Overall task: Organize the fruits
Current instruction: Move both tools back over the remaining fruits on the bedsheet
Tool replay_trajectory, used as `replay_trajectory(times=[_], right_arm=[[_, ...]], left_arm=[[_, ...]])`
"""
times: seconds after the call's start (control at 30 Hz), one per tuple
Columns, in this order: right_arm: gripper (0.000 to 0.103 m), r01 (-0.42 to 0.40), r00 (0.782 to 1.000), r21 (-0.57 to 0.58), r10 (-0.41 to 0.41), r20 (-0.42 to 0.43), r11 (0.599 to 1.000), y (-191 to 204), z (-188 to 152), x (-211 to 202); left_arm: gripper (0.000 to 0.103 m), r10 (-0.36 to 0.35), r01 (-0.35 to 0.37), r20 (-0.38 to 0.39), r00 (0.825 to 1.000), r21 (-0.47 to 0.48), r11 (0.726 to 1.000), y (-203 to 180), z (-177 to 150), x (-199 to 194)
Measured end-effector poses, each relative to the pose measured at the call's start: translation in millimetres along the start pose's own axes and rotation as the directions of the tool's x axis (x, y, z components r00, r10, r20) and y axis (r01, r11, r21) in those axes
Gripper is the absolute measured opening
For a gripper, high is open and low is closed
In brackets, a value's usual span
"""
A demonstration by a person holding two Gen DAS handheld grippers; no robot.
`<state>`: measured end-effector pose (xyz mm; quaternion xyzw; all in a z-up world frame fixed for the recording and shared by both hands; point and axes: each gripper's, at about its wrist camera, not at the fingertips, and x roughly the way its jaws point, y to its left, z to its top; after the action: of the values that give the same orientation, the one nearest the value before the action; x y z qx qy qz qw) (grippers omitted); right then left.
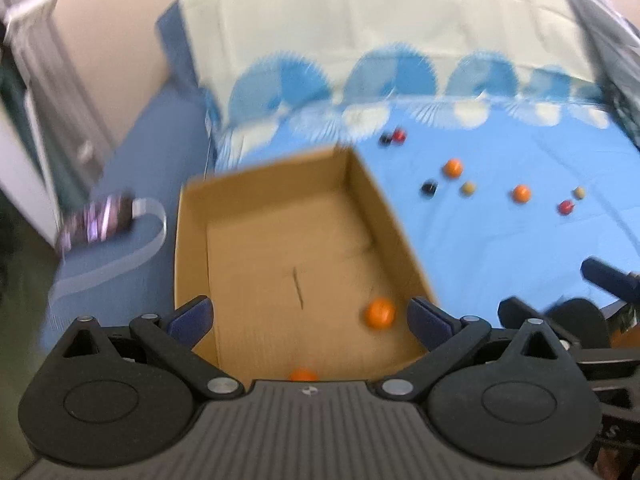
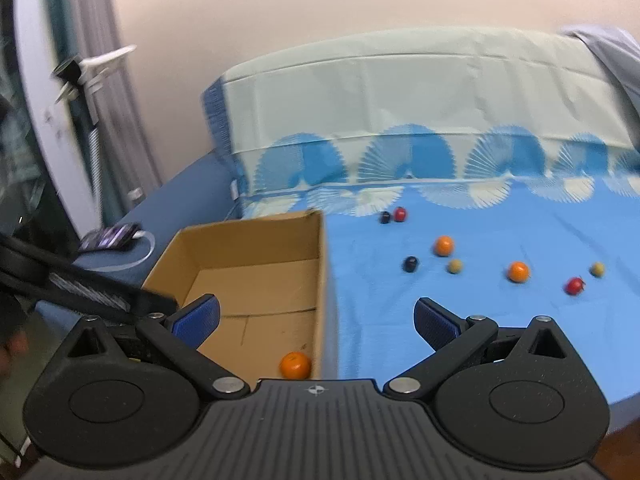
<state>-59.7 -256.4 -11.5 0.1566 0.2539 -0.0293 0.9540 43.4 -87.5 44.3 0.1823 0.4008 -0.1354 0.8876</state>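
now both tools, left tool (image 1: 308, 314) and right tool (image 2: 316, 318), gape empty above the box (image 1: 280, 216).

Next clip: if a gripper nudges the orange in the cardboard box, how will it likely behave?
The orange looks round, so it would probably roll. It lies by the cardboard box wall, which should stop it. The skin looks smooth, so the pads may slip.
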Motion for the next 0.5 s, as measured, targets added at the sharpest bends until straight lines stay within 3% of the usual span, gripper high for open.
replay_trajectory(times=[0.13,0.37,0.5], right_arm=[[0.102,0.027,0.999,0.083,-0.028,0.018,0.996,-25.6,11.7,-5.5],[0.102,0.115,0.990,0.150,-0.126,0.062,0.982,-68.3,33.2,-20.7],[0.102,0.168,0.982,0.201,-0.182,0.054,0.965,-95.8,39.5,-23.7]], left_arm=[[0.103,-0.028,0.027,0.012,1.000,0.059,0.998,-19.4,33.5,-17.5],[0.103,-0.076,0.081,-0.041,0.996,0.133,0.988,-58.6,93.8,-60.2],[0.103,-0.091,0.083,0.026,0.996,0.220,0.972,-90.5,128.0,-100.3]])
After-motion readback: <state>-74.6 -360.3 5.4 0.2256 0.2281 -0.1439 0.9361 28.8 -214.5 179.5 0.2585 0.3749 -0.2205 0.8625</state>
